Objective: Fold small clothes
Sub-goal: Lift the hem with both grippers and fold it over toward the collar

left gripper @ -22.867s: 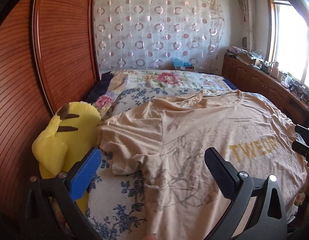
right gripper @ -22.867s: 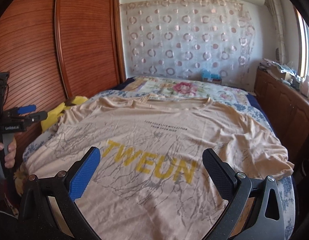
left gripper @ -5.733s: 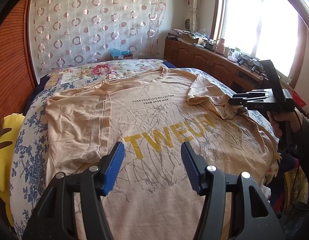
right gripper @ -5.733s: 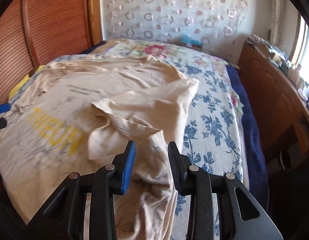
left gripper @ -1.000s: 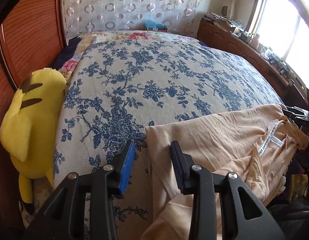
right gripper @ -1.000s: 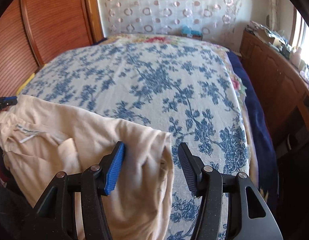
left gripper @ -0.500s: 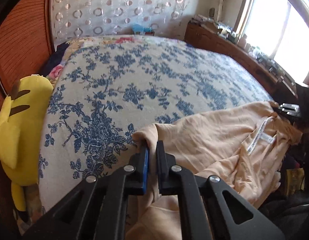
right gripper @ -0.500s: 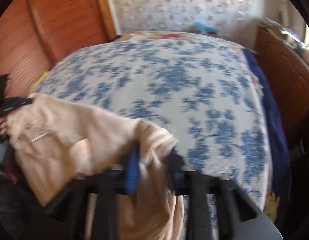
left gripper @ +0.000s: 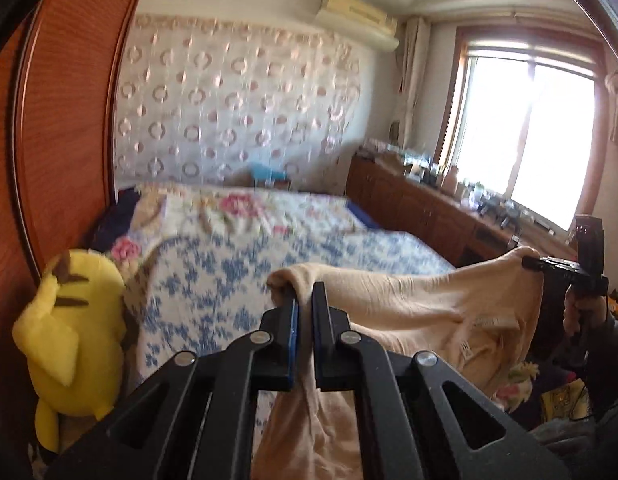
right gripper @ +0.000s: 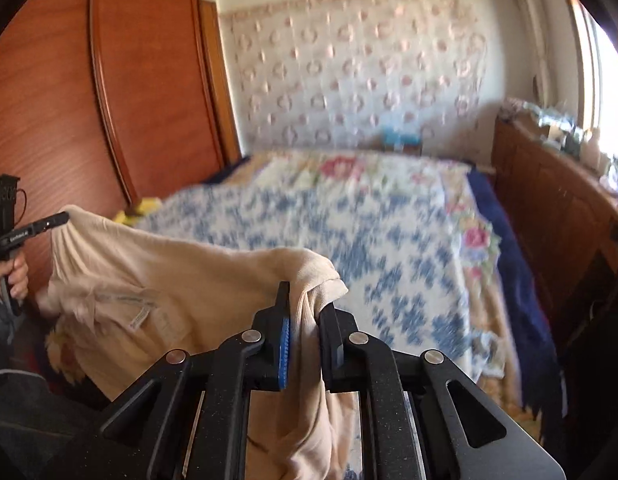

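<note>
- Half a second ago the beige T-shirt (left gripper: 409, 300) lay bunched at the near edge of the bed (left gripper: 237, 264), with each tool just closing on a corner. Now both corners are up off the bed and the cloth hangs in the air between the two tools.
- My reading: the lift opens the half-folded shirt, so it can be shaken flat and laid back on the bed for the next fold. The fold itself looks unfinished.
- The left tool (left gripper: 304, 312) is pinched nearly shut, its fingers (left gripper: 320, 320) parted only by the cloth. It grips one bunched corner, and the rest of that end drops down between the tool's arms.
- The right tool (right gripper: 305, 312) is likewise clamped tight on the other corner, with a fold of fabric spilling over its fingertips (right gripper: 329, 320).
- The shirt now hangs above the bed's near edge, sagging in the middle; a care label shows on the inside face.
- The yellow plush toy (left gripper: 73, 320) sits at the bed's left side, apart from the shirt.
</note>
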Tool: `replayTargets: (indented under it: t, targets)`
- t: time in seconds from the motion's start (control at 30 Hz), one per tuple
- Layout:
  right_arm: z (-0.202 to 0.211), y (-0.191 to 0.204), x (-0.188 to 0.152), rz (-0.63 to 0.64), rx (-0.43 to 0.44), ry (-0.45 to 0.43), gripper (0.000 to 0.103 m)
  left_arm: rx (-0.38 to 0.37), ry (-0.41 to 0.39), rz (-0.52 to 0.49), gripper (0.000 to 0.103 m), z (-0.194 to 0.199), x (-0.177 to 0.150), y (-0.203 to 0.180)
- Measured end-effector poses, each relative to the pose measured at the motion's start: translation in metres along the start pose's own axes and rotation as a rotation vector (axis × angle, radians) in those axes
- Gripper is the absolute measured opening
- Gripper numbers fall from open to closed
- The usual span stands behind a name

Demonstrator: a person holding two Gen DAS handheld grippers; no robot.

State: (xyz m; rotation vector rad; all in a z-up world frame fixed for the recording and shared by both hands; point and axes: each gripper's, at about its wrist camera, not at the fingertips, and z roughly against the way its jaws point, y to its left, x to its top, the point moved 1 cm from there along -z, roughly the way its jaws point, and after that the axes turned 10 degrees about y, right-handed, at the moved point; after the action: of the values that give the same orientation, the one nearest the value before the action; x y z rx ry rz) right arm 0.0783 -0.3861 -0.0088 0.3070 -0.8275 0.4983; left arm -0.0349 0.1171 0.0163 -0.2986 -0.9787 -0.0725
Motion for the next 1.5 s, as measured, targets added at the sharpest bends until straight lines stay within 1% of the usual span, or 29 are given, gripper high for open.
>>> replayTargets:
  t: [0.1, 0.17, 0.27, 0.33, 0.43, 0.57, 0.63, 0.7, 0.73, 0.8, 0.87, 0.93, 0.97, 1.0, 1.07, 1.1, 1.13, 1.23, 1.33, 1.4, 1.47, 1.5]
  targets:
    - [0.033, 0.006, 0.017, 0.015, 0.007, -0.083, 0.009, 0.052, -0.080, -0.036, 0.002, 0.018, 0.018, -0.008]
    - [0.051, 0.011, 0.027, 0.029, -0.013, -0.137, 0.009, 0.050, -0.135, -0.038, 0.002, 0.029, 0.034, -0.008]
    - [0.074, 0.015, 0.045, 0.038, -0.002, -0.208, 0.009, 0.034, -0.196, -0.039, 0.002, 0.042, 0.056, -0.007]
    - [0.090, 0.020, 0.057, 0.055, -0.010, -0.254, 0.009, 0.024, -0.235, -0.044, 0.002, 0.054, 0.069, -0.008]
    - [0.112, 0.026, 0.075, 0.084, -0.011, -0.308, 0.009, 0.035, -0.272, -0.057, 0.002, 0.069, 0.088, -0.013]
    - [0.134, 0.034, 0.101, 0.136, -0.048, -0.368, 0.009, 0.059, -0.321, -0.086, 0.002, 0.081, 0.112, -0.016]
    - [0.141, 0.034, 0.118, 0.151, -0.066, -0.389, 0.009, 0.047, -0.339, -0.087, 0.002, 0.085, 0.126, -0.013]
    - [0.147, 0.035, 0.137, 0.161, -0.084, -0.408, 0.009, 0.059, -0.359, -0.092, 0.002, 0.086, 0.140, -0.010]
    - [0.149, 0.034, 0.144, 0.170, -0.100, -0.415, 0.009, 0.085, -0.370, -0.102, 0.002, 0.084, 0.147, -0.008]
    - [0.145, 0.032, 0.160, 0.187, -0.136, -0.411, 0.009, 0.105, -0.363, -0.094, 0.002, 0.073, 0.159, 0.000]
    - [0.131, 0.025, 0.175, 0.182, -0.159, -0.386, 0.009, 0.116, -0.343, -0.082, 0.002, 0.057, 0.167, 0.009]
    - [0.102, 0.015, 0.189, 0.201, -0.196, -0.340, 0.009, 0.135, -0.305, -0.075, 0.002, 0.025, 0.173, 0.019]
    - [0.080, 0.007, 0.193, 0.200, -0.207, -0.305, 0.009, 0.148, -0.286, -0.069, 0.002, 0.010, 0.174, 0.024]
    - [0.058, 0.000, 0.198, 0.201, -0.211, -0.274, 0.009, 0.168, -0.252, -0.057, 0.002, -0.016, 0.175, 0.035]
    - [0.018, -0.015, 0.205, 0.218, -0.214, -0.225, 0.009, 0.199, -0.191, -0.028, 0.003, -0.056, 0.174, 0.048]
    - [-0.014, -0.021, 0.209, 0.226, -0.229, -0.183, 0.009, 0.209, -0.158, -0.015, 0.003, -0.079, 0.173, 0.057]
    - [-0.036, -0.026, 0.210, 0.224, -0.236, -0.155, 0.009, 0.223, -0.121, -0.011, 0.003, -0.106, 0.171, 0.066]
    - [-0.104, -0.041, 0.208, 0.223, -0.244, -0.088, 0.009, 0.258, -0.031, -0.010, 0.003, -0.168, 0.161, 0.078]
    - [-0.162, -0.060, 0.199, 0.196, -0.249, -0.015, 0.009, 0.277, 0.039, -0.017, 0.003, -0.212, 0.152, 0.082]
    - [-0.196, -0.070, 0.192, 0.181, -0.260, 0.037, 0.009, 0.289, 0.087, -0.015, 0.003, -0.236, 0.148, 0.086]
    - [-0.227, -0.082, 0.183, 0.171, -0.276, 0.094, 0.009, 0.274, 0.124, -0.007, 0.003, -0.258, 0.143, 0.090]
    - [-0.235, -0.086, 0.181, 0.168, -0.280, 0.108, 0.009, 0.273, 0.137, -0.009, 0.003, -0.264, 0.138, 0.090]
